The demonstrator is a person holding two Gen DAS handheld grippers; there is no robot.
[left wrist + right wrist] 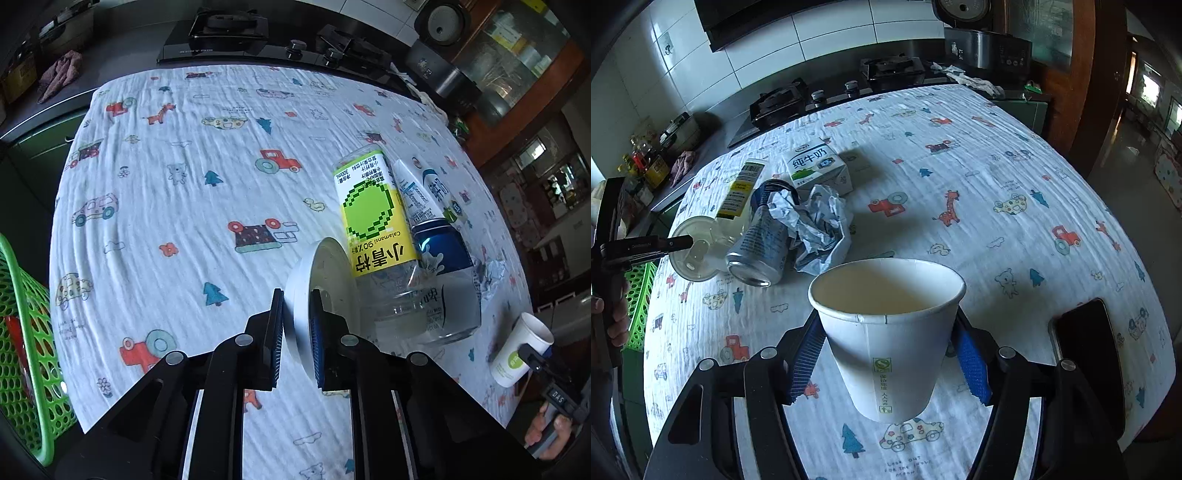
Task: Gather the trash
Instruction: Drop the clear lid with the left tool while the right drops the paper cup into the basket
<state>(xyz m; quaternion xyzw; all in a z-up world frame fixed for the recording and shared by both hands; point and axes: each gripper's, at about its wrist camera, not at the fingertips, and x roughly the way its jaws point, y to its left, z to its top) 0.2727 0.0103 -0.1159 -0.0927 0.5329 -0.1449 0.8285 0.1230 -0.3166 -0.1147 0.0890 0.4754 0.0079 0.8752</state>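
The left gripper (297, 325) was pinched nearly closed on the rim of a white plastic lid (317, 291), which stood on edge between the pads, lifted clear of the patterned cloth (166, 184) covering the table. The right gripper (890, 354) stood wide, its jaws pressed to either side of a white paper cup (886, 332) that it held upright and off the cloth; the cup looked empty, though its floor was in shadow. The remaining trash lay bunched on the far left of the table as the right wrist camera saw it: a clear juice bottle (373, 214) with a yellow-green label lying on its side, a blue can (761, 240) on its side just beside it, a crumpled wad of paper (816, 225) touching the can, and a milk carton (820, 166) behind them. A green perforated basket (22, 332) sat at the near left edge of the table, probably where everything was meant to go. The main risk I judged was the lid: held only by a thin edge, it could twist or slip out if swung quickly toward the basket. The cup could crumple if the squeeze tightened, or slide down through the jaws if it eased, since its walls taper. The can and bottle, both lying on their sides, might roll if nudged during a pickup. A dark phone (1086, 339) lay at the near right edge, where a careless sweep of the right gripper could knock it off.
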